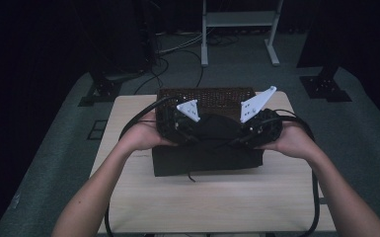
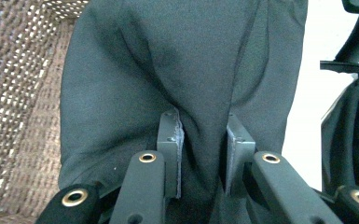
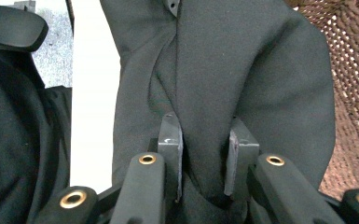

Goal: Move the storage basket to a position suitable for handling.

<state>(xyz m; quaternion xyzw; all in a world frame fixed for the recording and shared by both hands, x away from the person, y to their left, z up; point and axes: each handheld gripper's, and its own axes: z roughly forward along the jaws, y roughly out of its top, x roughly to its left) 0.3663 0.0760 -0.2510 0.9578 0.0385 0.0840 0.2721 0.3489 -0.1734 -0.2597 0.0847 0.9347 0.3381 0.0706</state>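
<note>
A black cloth hangs bunched between my two grippers, held above the table in front of a wicker basket. My left gripper grips its left end and my right gripper its right end. In the left gripper view the jaws pinch a thick fold of the dark cloth. The right gripper view shows the same: the right gripper is shut on a fold of the cloth. More dark cloth lies flat on the table below, partly hidden by the held piece.
The light wooden table has bare room near its front edge. The brown basket stands at the back, its weave close beside the held cloth. Cables trail from both grippers. Dark stands and a white frame are on the floor beyond.
</note>
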